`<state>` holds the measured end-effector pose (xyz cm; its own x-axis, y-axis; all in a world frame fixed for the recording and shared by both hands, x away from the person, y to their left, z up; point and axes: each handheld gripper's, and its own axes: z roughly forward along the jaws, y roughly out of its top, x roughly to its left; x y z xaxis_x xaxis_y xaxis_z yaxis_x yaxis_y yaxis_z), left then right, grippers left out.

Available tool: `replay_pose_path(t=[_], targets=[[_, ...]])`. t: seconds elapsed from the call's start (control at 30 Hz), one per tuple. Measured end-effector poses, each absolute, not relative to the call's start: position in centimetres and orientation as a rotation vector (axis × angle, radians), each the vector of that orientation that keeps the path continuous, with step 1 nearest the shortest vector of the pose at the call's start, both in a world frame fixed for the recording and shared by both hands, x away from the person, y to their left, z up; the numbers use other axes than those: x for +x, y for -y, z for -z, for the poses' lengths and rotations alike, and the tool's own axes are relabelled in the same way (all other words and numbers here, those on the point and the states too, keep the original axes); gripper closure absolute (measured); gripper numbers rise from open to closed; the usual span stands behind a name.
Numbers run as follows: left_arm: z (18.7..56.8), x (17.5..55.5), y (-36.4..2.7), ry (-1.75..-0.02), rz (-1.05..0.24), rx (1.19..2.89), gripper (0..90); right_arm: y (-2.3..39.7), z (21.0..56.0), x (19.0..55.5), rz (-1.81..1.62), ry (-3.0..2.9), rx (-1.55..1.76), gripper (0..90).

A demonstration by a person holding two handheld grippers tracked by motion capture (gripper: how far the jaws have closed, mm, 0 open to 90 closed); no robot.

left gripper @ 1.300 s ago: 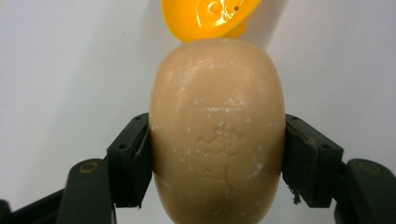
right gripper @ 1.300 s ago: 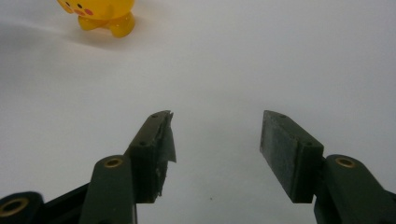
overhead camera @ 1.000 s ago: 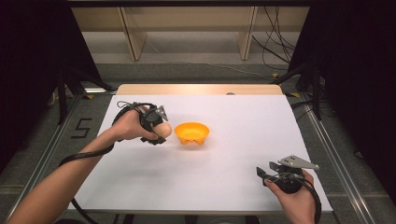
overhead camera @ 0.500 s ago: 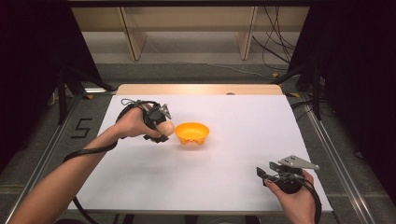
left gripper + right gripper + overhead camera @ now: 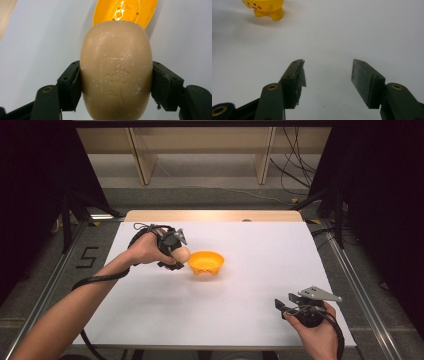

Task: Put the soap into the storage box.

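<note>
Just beside the orange dish (image 5: 206,262), at its left rim, the left gripper (image 5: 175,254) carries a tan oval bar of soap (image 5: 116,67), its jaws clenched on the bar's two sides. Picking up looks done; what seems left is to bring the soap over the dish and let go. Near the front right of the white surface (image 5: 250,315), the right gripper (image 5: 327,75) rests with jaws spread, grasping nothing.

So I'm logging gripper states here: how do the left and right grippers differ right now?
The left gripper is shut on the soap bar, beside the orange dish; the right gripper is open and holds nothing. The left is at mid-table, the right near the table's front right corner. Both have black jaws.
</note>
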<state>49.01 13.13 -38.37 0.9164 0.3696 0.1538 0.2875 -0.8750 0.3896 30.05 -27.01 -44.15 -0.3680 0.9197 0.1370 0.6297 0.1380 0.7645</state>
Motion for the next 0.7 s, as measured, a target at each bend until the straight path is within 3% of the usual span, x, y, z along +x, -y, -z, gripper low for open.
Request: replay_pose_path(t=[0.7], targets=[[37.9, 49.8, -11.8, -0.456, -0.313, 2.703, 32.4, 27.0, 44.1, 30.0, -1.094, -2.058, 1.490, 44.0]])
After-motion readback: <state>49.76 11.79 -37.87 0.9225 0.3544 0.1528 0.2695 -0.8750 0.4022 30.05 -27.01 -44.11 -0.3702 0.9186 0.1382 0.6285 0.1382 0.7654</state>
